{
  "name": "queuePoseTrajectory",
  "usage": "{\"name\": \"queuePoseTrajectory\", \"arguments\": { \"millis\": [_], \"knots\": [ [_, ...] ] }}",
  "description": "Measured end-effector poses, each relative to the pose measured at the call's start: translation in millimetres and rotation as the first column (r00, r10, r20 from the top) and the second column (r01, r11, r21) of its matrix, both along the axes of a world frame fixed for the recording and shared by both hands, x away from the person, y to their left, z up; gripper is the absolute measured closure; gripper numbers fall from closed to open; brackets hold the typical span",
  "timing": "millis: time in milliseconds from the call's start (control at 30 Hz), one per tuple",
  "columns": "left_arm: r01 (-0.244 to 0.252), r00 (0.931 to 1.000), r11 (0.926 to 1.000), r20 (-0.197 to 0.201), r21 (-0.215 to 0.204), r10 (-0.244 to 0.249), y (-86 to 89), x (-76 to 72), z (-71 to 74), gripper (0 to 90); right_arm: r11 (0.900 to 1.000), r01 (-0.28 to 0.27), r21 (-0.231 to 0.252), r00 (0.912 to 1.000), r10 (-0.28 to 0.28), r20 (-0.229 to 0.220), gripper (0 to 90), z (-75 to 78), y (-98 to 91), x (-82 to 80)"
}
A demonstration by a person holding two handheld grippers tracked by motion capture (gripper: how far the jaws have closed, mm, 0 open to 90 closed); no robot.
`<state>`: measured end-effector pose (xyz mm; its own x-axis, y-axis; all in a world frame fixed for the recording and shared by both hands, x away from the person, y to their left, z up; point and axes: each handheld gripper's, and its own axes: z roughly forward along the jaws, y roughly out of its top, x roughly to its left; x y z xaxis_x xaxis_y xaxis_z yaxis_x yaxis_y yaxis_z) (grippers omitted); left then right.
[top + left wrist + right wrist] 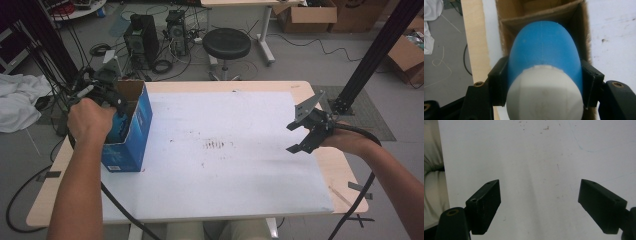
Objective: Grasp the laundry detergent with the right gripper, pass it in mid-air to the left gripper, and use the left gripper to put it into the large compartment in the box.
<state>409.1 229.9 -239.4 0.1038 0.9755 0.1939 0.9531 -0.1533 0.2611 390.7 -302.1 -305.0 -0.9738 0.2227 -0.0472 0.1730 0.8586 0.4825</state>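
A blue cardboard box (134, 131) stands open-topped at the left of the white table sheet. My left gripper (116, 107) reaches down into its opening, shut on a blue bottle (545, 57) with a white end (545, 96). The left gripper view looks into the box's brown interior (531, 15), with the bottle squeezed between both black pads (499, 82). At the table's right edge my right gripper (295, 136) hovers above the sheet, open, nothing between its jaws. In the right gripper view its two black pads (485, 205) stand wide apart over the bare white sheet (536, 170).
The white sheet (220, 150) covers most of the wooden table (345, 170). Beyond the far edge are a black stool (226, 44), computer towers (141, 37) and cables on the floor. White cloth (17, 100) lies off the left side. A black frame post (370, 55) rises at the right.
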Motion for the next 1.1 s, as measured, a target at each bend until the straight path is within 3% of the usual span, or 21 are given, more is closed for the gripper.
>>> {"name": "queuePoseTrajectory", "arguments": {
  "millis": [367,433,1100],
  "knots": [
    [0.014,0.9989,0.9998,-0.044,-0.012,-0.015,5.9,1.7,-41.3,38.5,0.9998,0.013,-0.018,0.9999,-0.013,-0.005,18.4,0.5,-4.9,-0.8],
    [0.011,0.9995,0.9998,-0.028,-0.019,-0.012,6.7,1.5,-40.9,38.5,0.9998,0.013,-0.018,0.9999,-0.013,-0.006,18.5,0.2,-5.3,-0.9],
    [0.007,0.9986,0.9988,-0.051,-0.048,-0.009,12.1,2.6,-41.4,37.9,0.9997,0.005,-0.023,0.9998,-0.005,-0.017,18.9,-2.9,1.5,0.0]
  ]
}}
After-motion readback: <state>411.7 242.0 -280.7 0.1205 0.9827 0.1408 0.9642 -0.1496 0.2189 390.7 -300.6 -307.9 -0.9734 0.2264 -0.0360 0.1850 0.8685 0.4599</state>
